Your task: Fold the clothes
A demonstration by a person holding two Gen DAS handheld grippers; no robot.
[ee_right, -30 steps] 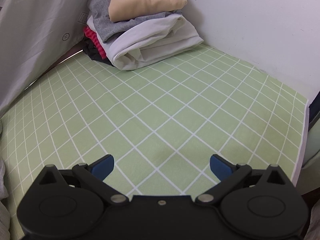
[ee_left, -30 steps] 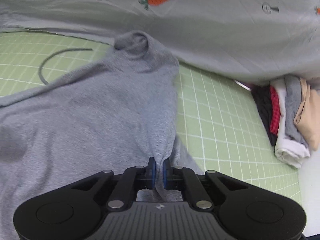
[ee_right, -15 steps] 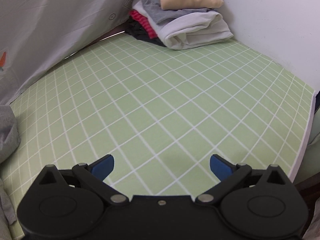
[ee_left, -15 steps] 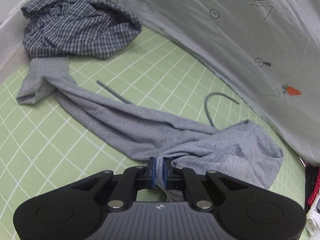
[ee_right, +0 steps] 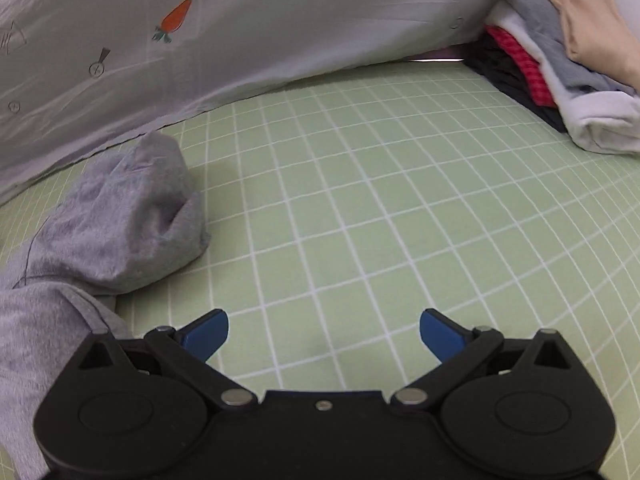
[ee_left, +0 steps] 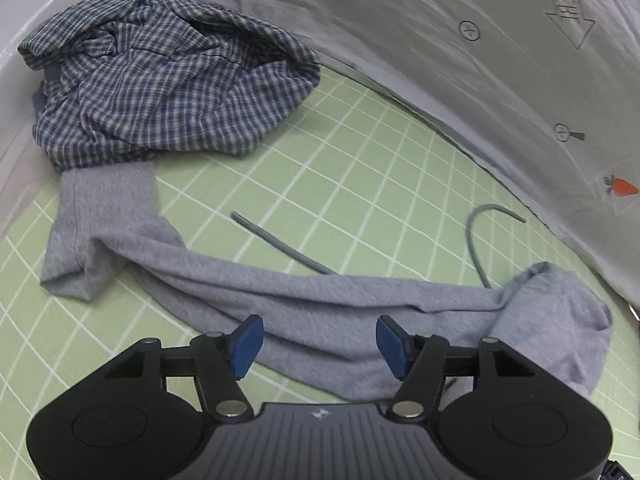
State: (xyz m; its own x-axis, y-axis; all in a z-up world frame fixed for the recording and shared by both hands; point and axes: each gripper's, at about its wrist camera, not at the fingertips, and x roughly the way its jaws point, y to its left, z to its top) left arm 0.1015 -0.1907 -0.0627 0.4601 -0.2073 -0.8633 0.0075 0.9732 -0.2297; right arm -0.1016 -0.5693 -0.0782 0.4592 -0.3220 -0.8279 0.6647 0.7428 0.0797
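Grey garment (ee_left: 320,304) stretched in a long rumpled band across the green grid mat (ee_left: 360,184), one end folded flat just below the checked shirt (ee_left: 160,80), other end bunched close to the grey sheet (ee_left: 480,60) with the carrot print. Two thin grey cords (ee_left: 280,244) lying on the mat just beyond the garment, toward the sheet.

Left gripper (ee_left: 320,344) above the near edge of the garment, blue fingers (ee_left: 248,340) spread wide, holding nothing.

In the right wrist view, bunched end of the garment (ee_right: 120,216) to the left of the right gripper (ee_right: 324,334), beside the sheet (ee_right: 280,20). Right gripper over bare mat (ee_right: 380,200), fingers (ee_right: 206,334) wide apart, nothing between them. Pile of folded clothes (ee_right: 560,72) at the far right of the mat, well apart from the garment.
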